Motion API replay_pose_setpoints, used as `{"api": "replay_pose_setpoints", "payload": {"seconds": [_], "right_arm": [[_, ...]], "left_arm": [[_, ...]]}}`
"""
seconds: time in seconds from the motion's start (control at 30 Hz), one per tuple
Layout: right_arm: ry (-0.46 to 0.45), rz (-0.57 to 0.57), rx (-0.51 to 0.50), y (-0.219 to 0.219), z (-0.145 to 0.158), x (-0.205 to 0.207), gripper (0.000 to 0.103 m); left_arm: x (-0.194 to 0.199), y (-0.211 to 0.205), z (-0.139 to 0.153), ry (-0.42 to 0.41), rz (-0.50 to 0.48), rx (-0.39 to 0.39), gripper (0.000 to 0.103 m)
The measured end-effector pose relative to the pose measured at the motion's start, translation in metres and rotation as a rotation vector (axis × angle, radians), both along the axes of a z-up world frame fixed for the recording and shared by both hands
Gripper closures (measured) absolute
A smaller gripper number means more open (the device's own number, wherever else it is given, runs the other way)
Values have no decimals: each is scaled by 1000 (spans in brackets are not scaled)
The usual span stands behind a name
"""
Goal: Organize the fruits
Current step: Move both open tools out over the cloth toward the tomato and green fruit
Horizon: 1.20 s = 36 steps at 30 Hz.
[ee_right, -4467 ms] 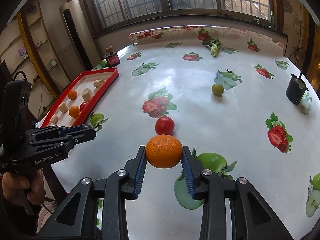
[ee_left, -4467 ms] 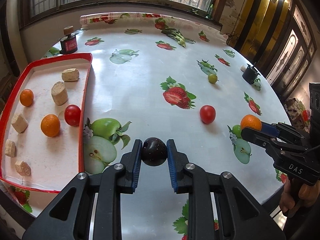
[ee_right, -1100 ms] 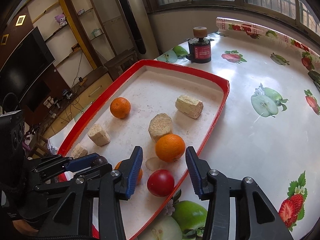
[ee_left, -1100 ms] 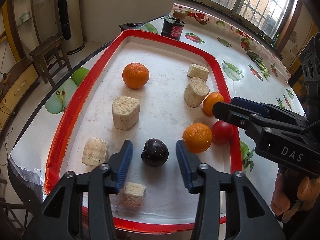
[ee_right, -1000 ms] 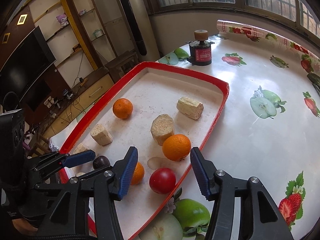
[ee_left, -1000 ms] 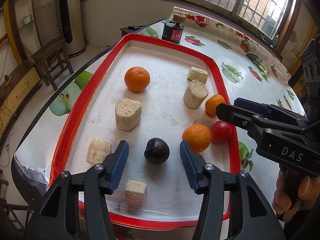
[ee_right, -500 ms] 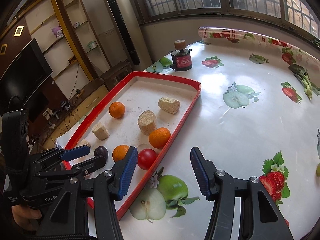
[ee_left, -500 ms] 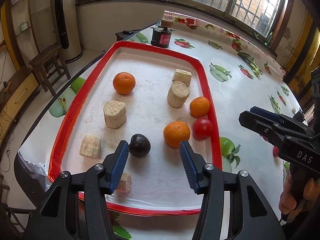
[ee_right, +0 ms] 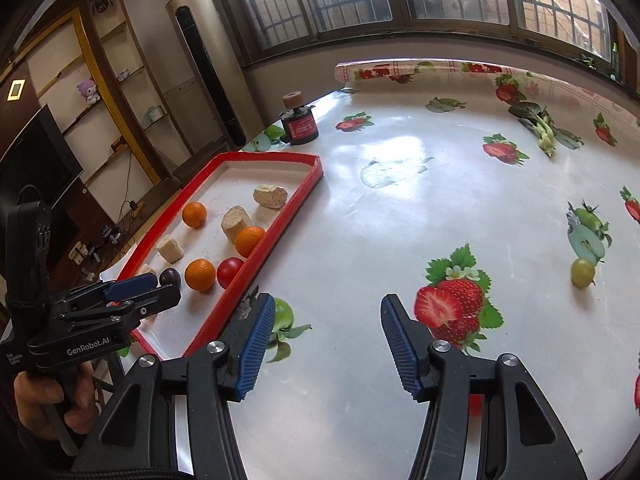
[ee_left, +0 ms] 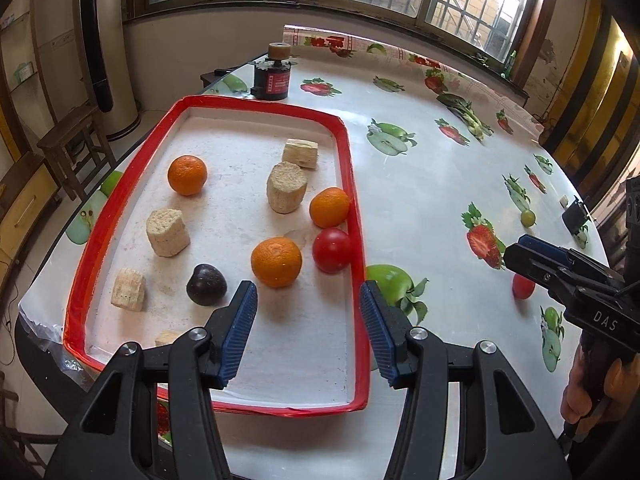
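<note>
A red-rimmed tray (ee_left: 352,184) holds three oranges, the nearest (ee_left: 276,262), a red tomato (ee_left: 332,250), a dark plum (ee_left: 206,279) and several beige chunks. My left gripper (ee_left: 308,296) hangs open and empty over the tray's near end, the plum just beyond its left finger. My right gripper (ee_right: 328,320) is open and empty above the bare tablecloth, right of the tray (ee_right: 288,216). Another red tomato (ee_left: 523,286) lies on the table, half hidden behind the right gripper (ee_left: 560,276). A small green fruit (ee_right: 582,273) sits farther right.
A black jar with a red label (ee_left: 274,76) stands past the tray's far end. A small black object (ee_left: 576,216) sits near the table's right edge. A wooden stool (ee_left: 72,140) stands left of the table. A hand (ee_left: 592,392) holds the right gripper.
Both grippers have drawn back, open. The left one backed away from the plum, which stays in the tray. The right one swung off the tray to over the tablecloth.
</note>
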State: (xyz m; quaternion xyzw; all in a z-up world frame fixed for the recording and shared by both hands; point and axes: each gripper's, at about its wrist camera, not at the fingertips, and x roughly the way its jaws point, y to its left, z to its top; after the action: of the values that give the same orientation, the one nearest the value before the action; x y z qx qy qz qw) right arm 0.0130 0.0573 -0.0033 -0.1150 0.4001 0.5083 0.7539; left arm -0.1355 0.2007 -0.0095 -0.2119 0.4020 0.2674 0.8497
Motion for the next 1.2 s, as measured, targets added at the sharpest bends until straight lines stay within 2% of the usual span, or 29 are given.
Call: {"api": "replay_pose_setpoints", "payload": {"seconds": [0.7, 1.2], "right_arm": [[-7, -223, -22, -109, -4, 55, 46], [15, -296, -43, -131, -20, 101, 45]], "left_arm": [[57, -79, 2, 7, -213, -14, 51], [114, -133, -11, 39, -390, -61, 51]]}}
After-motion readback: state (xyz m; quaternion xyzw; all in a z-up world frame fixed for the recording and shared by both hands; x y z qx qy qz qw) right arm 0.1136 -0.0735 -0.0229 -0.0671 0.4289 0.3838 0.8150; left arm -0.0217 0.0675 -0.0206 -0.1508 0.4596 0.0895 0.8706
